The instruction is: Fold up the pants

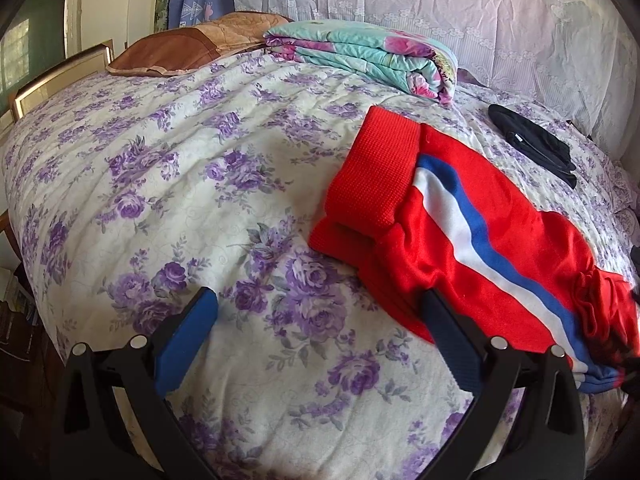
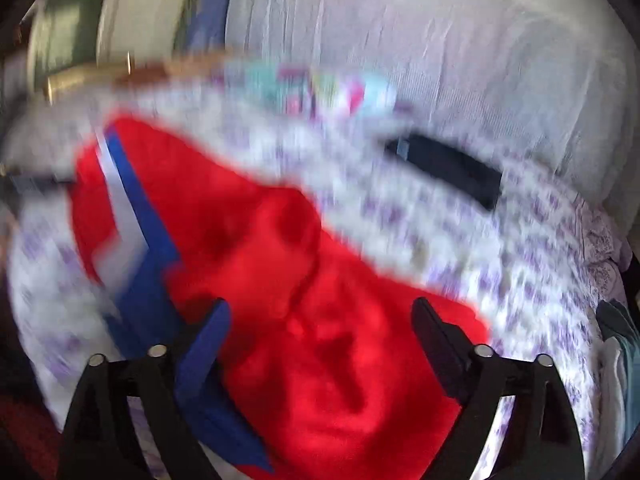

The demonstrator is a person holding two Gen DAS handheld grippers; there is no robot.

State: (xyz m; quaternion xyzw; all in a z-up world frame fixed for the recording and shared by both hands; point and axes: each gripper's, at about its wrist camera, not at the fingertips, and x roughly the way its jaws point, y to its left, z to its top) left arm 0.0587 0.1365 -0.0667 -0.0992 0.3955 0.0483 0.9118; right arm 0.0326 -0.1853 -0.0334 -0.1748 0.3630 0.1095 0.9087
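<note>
Red pants with a white and blue side stripe lie crumpled on the bed, its ribbed red waistband toward the far left. My left gripper is open and empty above the bedspread, its right finger at the pants' near edge. In the blurred right wrist view the pants fill the space under my right gripper, which is open with red cloth between and below its fingers; contact cannot be told.
The bed has a white bedspread with purple flowers. A folded turquoise floral quilt and a brown pillow lie at the far side. A black garment lies at the right. A lace curtain hangs behind.
</note>
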